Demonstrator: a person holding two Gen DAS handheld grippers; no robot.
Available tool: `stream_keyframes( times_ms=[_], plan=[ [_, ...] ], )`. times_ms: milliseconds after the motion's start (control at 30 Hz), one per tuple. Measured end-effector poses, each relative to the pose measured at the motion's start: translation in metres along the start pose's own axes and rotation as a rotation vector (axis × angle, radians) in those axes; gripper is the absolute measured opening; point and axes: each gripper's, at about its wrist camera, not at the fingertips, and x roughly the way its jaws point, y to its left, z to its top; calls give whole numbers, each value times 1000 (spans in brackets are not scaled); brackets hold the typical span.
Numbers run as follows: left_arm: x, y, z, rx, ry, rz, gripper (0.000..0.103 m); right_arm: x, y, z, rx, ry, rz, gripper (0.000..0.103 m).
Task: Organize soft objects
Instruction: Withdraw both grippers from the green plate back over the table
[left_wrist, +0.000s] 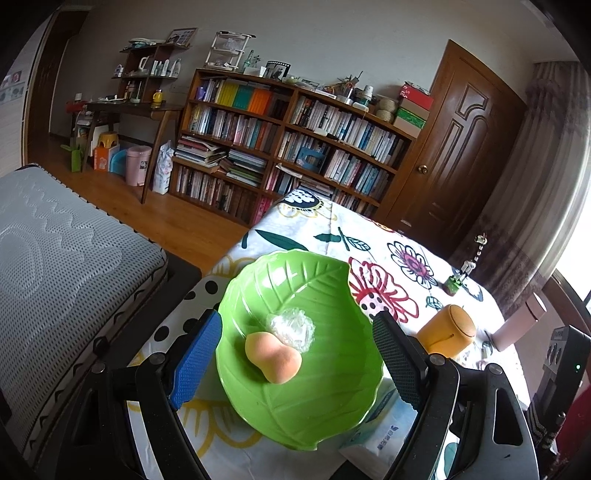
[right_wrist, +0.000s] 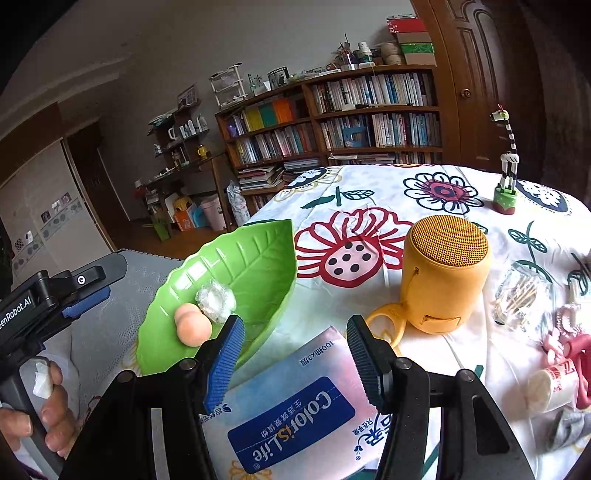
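The left tool (left_wrist: 297, 360) hung with its jaws spread wide over the green leaf-shaped dish (left_wrist: 325, 413), empty, while the right tool (right_wrist: 295, 354) stood equally agape above the tissue pack (right_wrist: 295, 410). Inside the dish the peach sponge (left_wrist: 272, 357) touched the crumpled clear wrap (left_wrist: 292, 328) at its 1 o'clock. The yellow speaker (right_wrist: 445, 273) stood on the flowered desk (right_wrist: 369, 195) at 3 o'clock from the dish.

- Soft daylight enters from the right of both grippers, past the curtain (left_wrist: 535, 206).
- The green plate (left_wrist: 317, 413) shows mild glare.
- Fisheye bends the bookshelf (right_wrist: 369, 118); corners go black.
- Focus stays sharp.
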Motion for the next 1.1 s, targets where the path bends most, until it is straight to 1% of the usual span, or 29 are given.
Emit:
stream_keyframes(
  times_ms=[500, 800, 1100],
  plan=[
    [-3, -15, -9, 39, 20, -14, 85, -18, -21, -18, 31, 6, -29, 61],
    [-4, -31, -16, 82, 34, -21, 85, -33, -37, -27, 51, 1, -45, 62],
    [0, -50, -29, 121, 70, -31, 85, -45, -55, -41, 73, 10, -58, 64]
  ],
)
